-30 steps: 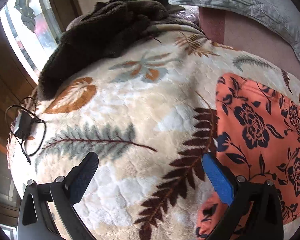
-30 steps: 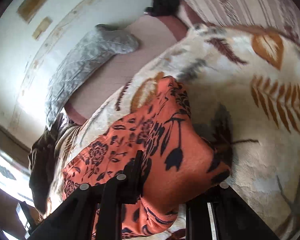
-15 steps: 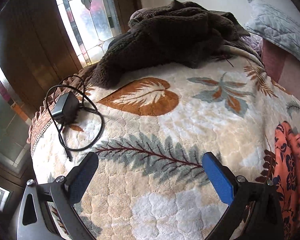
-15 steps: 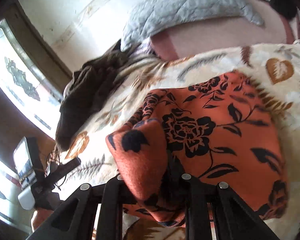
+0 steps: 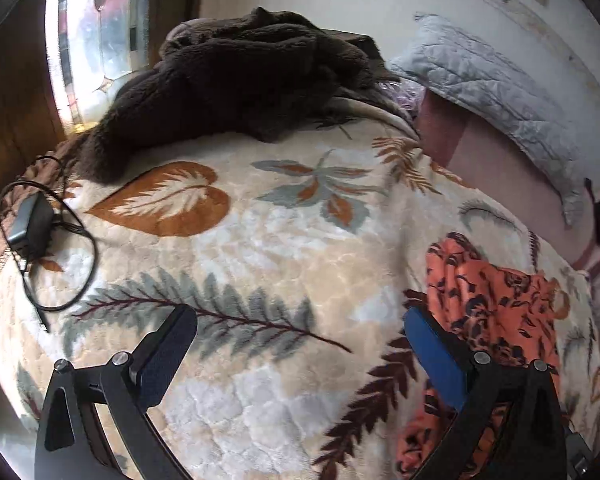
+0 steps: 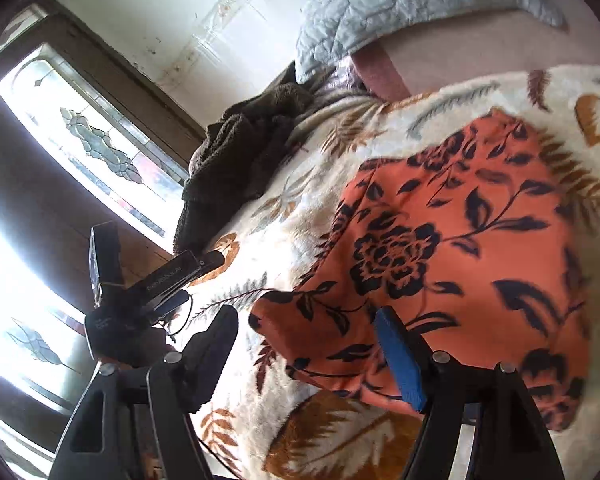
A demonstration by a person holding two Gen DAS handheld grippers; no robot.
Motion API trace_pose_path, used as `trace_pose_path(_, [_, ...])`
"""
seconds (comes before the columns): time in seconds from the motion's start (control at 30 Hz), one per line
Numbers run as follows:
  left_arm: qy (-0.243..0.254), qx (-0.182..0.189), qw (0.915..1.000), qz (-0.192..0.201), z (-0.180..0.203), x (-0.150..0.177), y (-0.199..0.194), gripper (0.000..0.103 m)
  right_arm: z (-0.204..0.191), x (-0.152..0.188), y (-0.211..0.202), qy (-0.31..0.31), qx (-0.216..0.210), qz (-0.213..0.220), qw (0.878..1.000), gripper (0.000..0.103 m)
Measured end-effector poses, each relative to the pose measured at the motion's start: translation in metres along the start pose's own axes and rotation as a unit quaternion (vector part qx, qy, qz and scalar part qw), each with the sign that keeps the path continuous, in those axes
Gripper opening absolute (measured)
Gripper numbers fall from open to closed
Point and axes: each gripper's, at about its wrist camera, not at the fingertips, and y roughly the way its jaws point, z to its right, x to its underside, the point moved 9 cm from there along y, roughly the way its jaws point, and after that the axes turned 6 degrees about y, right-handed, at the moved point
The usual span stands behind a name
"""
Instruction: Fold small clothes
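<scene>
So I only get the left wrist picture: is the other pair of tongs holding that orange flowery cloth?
Observer: No. The right tongs are open; the orange cloth has one corner lying ungripped between the fingers.
Visitor: Is the cloth bunched up?
Observer: The right wrist view shows it lying fairly flat on the leafy blanket.
Visitor: Can that camera see my tongs?
Observer: Yes, the left tongs show at its left side, near the window.

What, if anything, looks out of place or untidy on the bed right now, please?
A black charger with its looped cable lies loose on the leaf-print blanket near the edge, and a dark brown fleece is heaped unfolded at the far end. The orange floral garment looks folded, its near corner slightly lifted. Both tools are open.
</scene>
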Motion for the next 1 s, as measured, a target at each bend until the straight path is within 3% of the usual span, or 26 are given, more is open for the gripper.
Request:
trace_pose_path(0.13, [0.010,0.104,0.9945,-0.005,0.043,0.006,-0.005,0.103,0.040,-0.017,-0.043,-0.014,0.079,0.034,0.996,0.048])
trace_pose_path(0.17, [0.018,0.115,0.9932,0.000,0.054,0.007,-0.009,0.103,0.052,-0.017,-0.049,-0.007,0.091,0.040,0.995,0.040])
trace_pose_path(0.23, [0.048,0.107,0.9930,0.015,0.072,0.007,-0.016,0.103,0.071,-0.018,-0.057,0.004,0.110,0.047,0.993,0.038])
trace_pose_path(0.3, [0.105,0.050,0.9930,0.020,0.086,0.012,-0.014,0.103,0.088,-0.010,-0.051,0.014,0.126,0.030,0.991,0.038])
trace_pose_path(0.37, [0.171,-0.024,0.9850,0.006,0.097,0.025,0.000,0.103,0.103,0.003,-0.033,0.024,0.141,-0.009,0.990,0.038])
trace_pose_path(0.4, [0.207,-0.060,0.9765,-0.013,0.101,0.035,0.011,0.103,0.108,0.009,-0.027,0.015,0.151,-0.014,0.988,0.039])
trace_pose_path(0.47, [0.274,-0.134,0.9512,-0.049,0.102,0.055,0.035,0.103,0.107,0.011,-0.023,-0.010,0.160,-0.011,0.987,0.038])
trace_pose_path(0.5, [0.293,-0.159,0.9413,-0.050,0.101,0.059,0.040,0.103,0.105,0.008,-0.021,-0.014,0.159,-0.018,0.987,0.038])
trace_pose_path(0.53, [0.295,-0.158,0.9412,-0.045,0.102,0.059,0.039,0.103,0.104,0.003,-0.020,-0.012,0.154,-0.022,0.988,0.038])
trace_pose_path(0.6, [0.275,-0.139,0.9497,-0.056,0.098,0.056,0.038,0.103,0.105,-0.018,-0.021,-0.007,0.147,-0.009,0.989,0.038])
trace_pose_path(0.73, [0.239,-0.110,0.9610,-0.085,0.089,0.059,0.046,0.103,0.118,-0.075,0.000,0.004,0.166,0.009,0.986,0.038])
trace_pose_path(0.87, [0.245,-0.106,0.9600,-0.085,0.086,0.058,0.051,0.103,0.149,-0.115,0.051,0.064,0.171,-0.018,0.983,0.038])
trace_pose_path(0.93, [0.246,-0.103,0.9601,-0.085,0.089,0.059,0.051,0.103,0.175,-0.117,0.081,0.102,0.186,-0.055,0.976,0.039])
trace_pose_path(1.0, [0.244,-0.102,0.9601,-0.090,0.091,0.059,0.054,0.103,0.182,-0.120,0.093,0.109,0.180,-0.049,0.976,0.041])
